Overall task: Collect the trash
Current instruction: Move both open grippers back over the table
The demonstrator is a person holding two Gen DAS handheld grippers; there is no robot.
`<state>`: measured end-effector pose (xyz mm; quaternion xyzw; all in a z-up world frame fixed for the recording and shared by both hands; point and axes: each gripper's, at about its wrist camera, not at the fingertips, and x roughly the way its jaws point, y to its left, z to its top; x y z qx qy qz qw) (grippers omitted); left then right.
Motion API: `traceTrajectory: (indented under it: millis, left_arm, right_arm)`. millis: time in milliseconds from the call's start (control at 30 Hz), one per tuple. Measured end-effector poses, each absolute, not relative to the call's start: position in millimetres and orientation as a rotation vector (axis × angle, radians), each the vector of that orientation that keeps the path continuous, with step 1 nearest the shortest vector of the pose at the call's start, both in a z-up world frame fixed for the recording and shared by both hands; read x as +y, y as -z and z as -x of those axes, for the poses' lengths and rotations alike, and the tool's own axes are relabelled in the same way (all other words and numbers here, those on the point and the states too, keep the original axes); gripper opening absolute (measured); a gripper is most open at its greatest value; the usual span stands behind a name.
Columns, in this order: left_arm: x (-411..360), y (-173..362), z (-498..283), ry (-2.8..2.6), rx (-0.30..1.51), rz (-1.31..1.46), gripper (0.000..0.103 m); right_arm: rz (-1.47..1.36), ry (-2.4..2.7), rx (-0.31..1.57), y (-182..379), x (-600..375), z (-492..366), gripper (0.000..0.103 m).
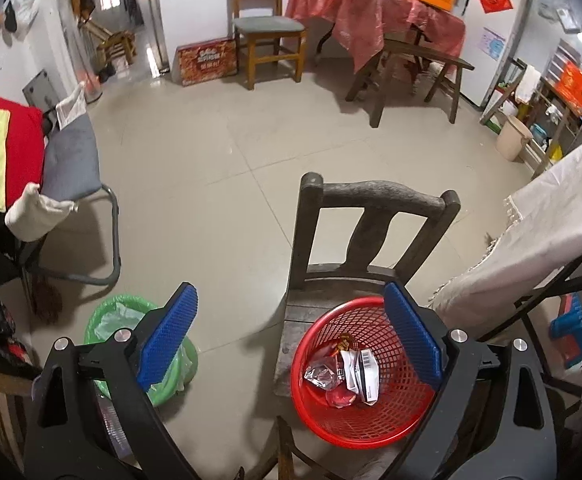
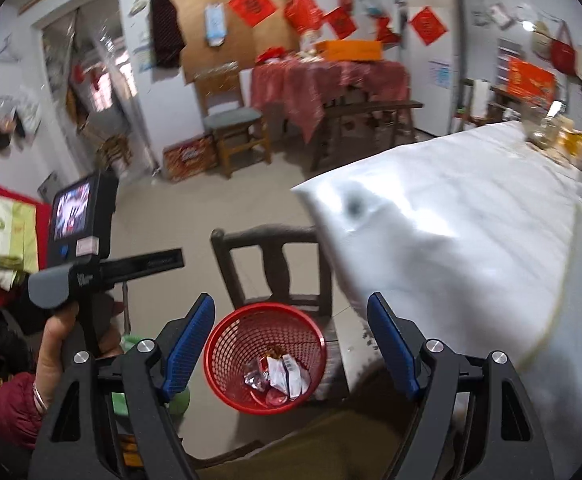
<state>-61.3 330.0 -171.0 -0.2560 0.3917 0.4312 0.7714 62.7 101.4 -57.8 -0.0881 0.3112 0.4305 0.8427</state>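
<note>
Spreading over the right side, a white cloth-covered table (image 2: pixel 471 232) overhangs the right edge of a dark wooden chair (image 1: pixel 371 208). On the chair's seat stands a red plastic mesh basket (image 1: pixel 319 408) holding crumpled wrappers and a barcoded packet (image 1: pixel 355 372) (the trash). Left of the chair, on the tiled floor, sits a green-lined bin (image 1: pixel 107 320). The left gripper (image 1: pixel 291 336) has its blue pads spread wide, empty, its right pad overlapping the basket's rim. The right gripper (image 2: pixel 291 348) is parted too, empty, framing the basket from nearer. A hand (image 2: pixel 57 344) grips the left tool's handle.
</note>
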Motion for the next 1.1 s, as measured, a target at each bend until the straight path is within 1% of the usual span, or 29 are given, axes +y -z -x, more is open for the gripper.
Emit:
traceTrajectory:
  millis: [133, 200, 333, 500, 600, 867, 1100]
  left_arm:
    - [321.8, 168.2, 56.6, -0.901, 0.853, 0.541, 0.092]
    - [314.7, 164.9, 54.2, -0.871, 0.852, 0.538, 0.092]
    - [292.6, 151.0, 49.1, -0.822, 0.829, 0.489, 0.092]
    - [262.5, 129.3, 46.8, -0.753, 0.786, 0.427, 0.094]
    - [240.3, 118.1, 41.9, -0.686, 0.774, 0.388, 0.095]
    - [173.3, 88.2, 4.8, -0.489, 0.767, 0.277, 0.096]
    - [107.6, 61.6, -65.2, -0.263, 0.799, 0.193, 0.096]
  right_arm:
    - [0.153, -0.848, 0.604, 42.3, 66.6, -59.9, 0.079]
    - [0.14, -0.809, 0.571, 35.2, 47.4, -56.3, 0.083]
    - [0.1, -0.74, 0.518, 20.9, 14.2, -55.7, 0.084]
    - [0.047, -0.618, 0.448, 9.6, -41.9, -49.8, 0.093]
    - [0.026, -0.54, 0.425, 9.2, -76.0, -48.1, 0.096]
    - [-0.043, -0.278, 0.398, 17.5, -180.7, -60.2, 0.097]
    - [-0.152, -0.159, 0.418, 34.6, -236.7, -83.6, 0.097]
